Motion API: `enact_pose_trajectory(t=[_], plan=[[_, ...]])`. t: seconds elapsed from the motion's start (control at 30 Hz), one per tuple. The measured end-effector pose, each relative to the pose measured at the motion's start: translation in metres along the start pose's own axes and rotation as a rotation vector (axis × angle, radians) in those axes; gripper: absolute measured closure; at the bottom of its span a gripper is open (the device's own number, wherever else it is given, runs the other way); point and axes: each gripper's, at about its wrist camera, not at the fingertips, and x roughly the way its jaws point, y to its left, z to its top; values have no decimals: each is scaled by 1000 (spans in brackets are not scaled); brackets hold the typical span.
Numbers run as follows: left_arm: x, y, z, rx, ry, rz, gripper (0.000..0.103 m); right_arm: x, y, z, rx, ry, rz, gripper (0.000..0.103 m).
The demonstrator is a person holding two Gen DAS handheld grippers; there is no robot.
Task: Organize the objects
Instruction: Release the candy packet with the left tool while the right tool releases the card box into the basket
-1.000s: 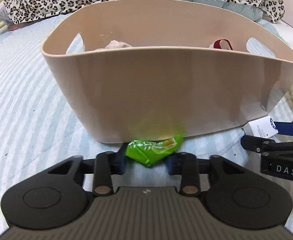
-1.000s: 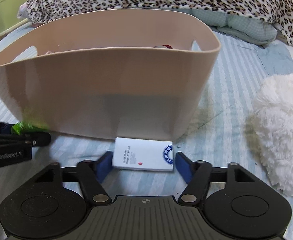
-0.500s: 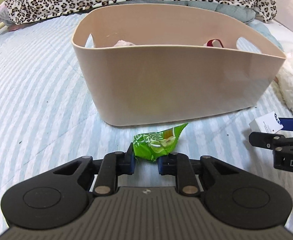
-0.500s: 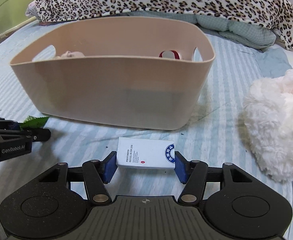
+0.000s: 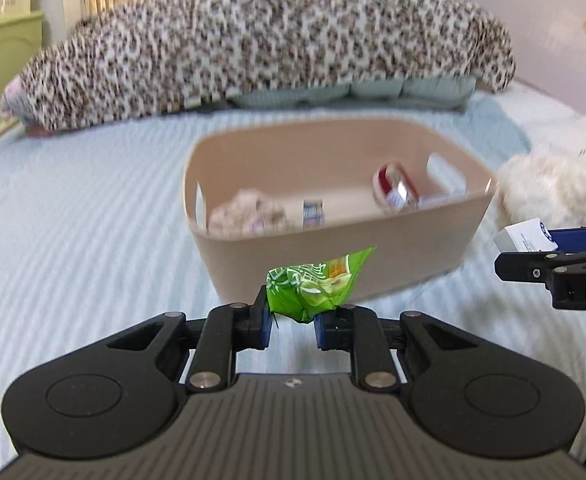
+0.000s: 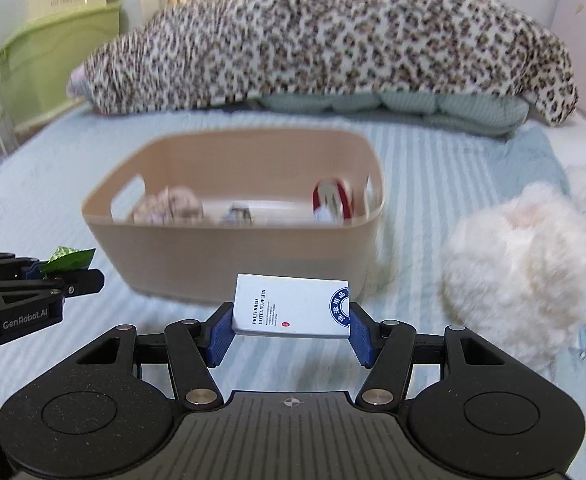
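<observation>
**Both grippers loaded, beige bin ahead and below**

I hold a two-finger gripper in each hand above a bed with a pale blue striped cover. My left gripper (image 5: 291, 318) is closed on a crumpled green snack packet (image 5: 313, 286), pinched at its lower end so that the rest sticks up and to the right. My right gripper (image 6: 291, 330) is clamped on a flat white hotel-supplies box (image 6: 291, 306), whose long axis runs side to side between the blue pads.

The beige plastic bin (image 6: 253, 248) stands on the bed straight ahead of both grippers and lower than them; its open top faces up and its long axis runs left to right. Inside I can make out a pinkish bundle, a small carton and something red and white, all blurred. My left gripper faces the bin's middle; my right gripper faces its right half. A fluffy white cushion (image 6: 521, 276) lies just to the right of the bin. I judge that each item must travel forward over the near rim, then down
</observation>
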Motion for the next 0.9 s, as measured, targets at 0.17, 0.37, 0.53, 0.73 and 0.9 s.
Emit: enact_pose_trajectory(t=[0.17, 0.37, 0.53, 0.73, 0.9], plan=[[-11, 0, 27, -4, -67, -17, 81, -20, -5, 25, 16, -107, -11, 47], [7, 0, 58, 2, -101, 11, 81, -21, -9, 58, 35, -179, -2, 47], [39, -1, 81, 4, -89, 39, 81, -2, -9, 75, 51, -198, 0, 47], [90, -7, 88, 5, -4, 47, 81, 40, -9, 90, 55, -157, -20, 47], [124, -17, 86, 28, 82, 65, 81, 77, -8, 95, 40, -96, -55, 47]])
